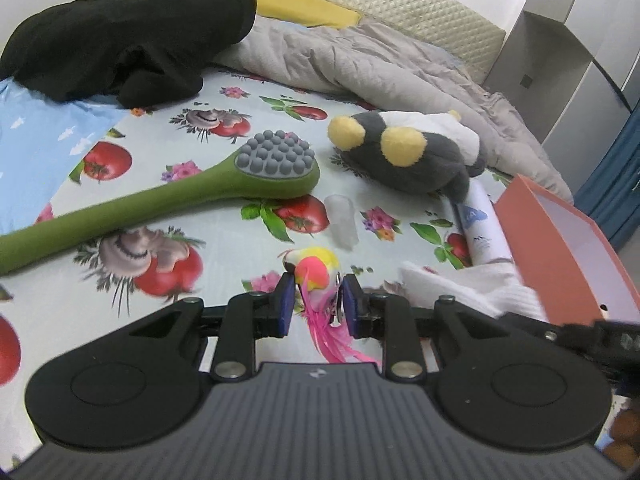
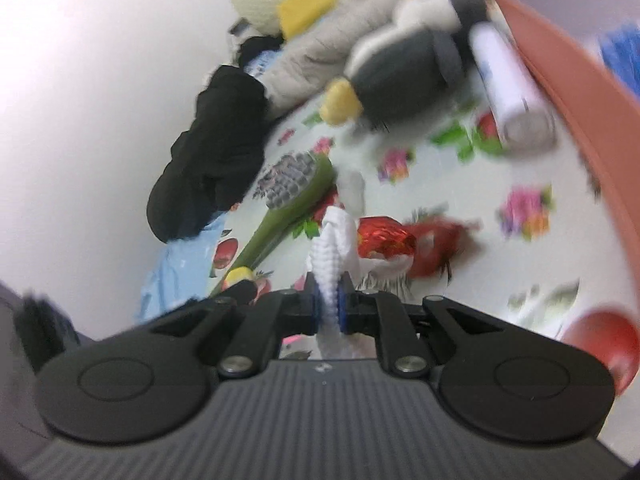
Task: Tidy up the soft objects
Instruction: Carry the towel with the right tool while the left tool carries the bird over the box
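Already both tongs are loaded: the left gripper (image 1: 316, 300) clamps a small pink-feathered toy bird (image 1: 316, 276), the right gripper (image 2: 329, 304) pinches a white knitted cloth (image 2: 334, 256), and the open orange cardboard box (image 1: 560, 248) lies just right of the left one, nearer the right hand

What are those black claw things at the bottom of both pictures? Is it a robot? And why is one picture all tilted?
No robot: a person holds a grabber tool in each hand, each with a camera looking along its two fingers. One picture comes from the left gripper, which pinches a small feathered toy bird. The tilted, blurry picture comes from the right gripper, which squeezes a white knitted cloth. Both look over a bed with a fruit-print sheet. On it lie a green massage brush, a grey and yellow plush toy, a white spray can, black clothes and an orange box.
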The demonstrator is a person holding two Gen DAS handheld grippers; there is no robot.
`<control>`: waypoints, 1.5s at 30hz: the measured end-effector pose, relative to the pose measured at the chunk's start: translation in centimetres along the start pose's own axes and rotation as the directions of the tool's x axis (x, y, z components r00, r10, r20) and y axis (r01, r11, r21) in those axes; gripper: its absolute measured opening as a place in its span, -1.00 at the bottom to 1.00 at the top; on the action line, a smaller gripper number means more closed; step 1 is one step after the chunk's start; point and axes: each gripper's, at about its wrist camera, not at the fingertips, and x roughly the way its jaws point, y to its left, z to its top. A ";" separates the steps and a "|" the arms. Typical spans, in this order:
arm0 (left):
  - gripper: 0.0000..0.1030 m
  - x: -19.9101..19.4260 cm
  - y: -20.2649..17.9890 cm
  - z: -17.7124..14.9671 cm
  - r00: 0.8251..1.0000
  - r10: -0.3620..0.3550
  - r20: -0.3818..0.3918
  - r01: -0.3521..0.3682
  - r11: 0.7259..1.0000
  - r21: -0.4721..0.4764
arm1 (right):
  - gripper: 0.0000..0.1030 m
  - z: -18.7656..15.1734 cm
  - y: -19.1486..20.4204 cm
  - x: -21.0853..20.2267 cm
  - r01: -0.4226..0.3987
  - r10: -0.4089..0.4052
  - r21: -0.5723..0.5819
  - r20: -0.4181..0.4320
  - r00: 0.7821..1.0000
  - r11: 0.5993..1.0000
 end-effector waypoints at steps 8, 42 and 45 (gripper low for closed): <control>-0.42 -2.6 0.0 -2.6 1.000 -0.011 -0.018 0.011 1.000 -0.006 | -0.74 -3.9 -0.8 2.5 0.043 -0.041 0.010 -0.150 0.988 0.999; -0.42 -6.6 -3.6 -1.8 0.997 -0.078 -0.013 0.079 0.996 0.048 | -0.74 -2.5 4.6 -4.8 0.265 -0.241 -0.364 0.111 0.964 0.893; -0.42 -6.8 -5.2 -1.7 0.995 -0.095 -0.025 0.096 0.993 0.070 | -0.74 -1.9 4.2 -6.1 0.287 -0.253 -0.363 0.139 0.957 0.886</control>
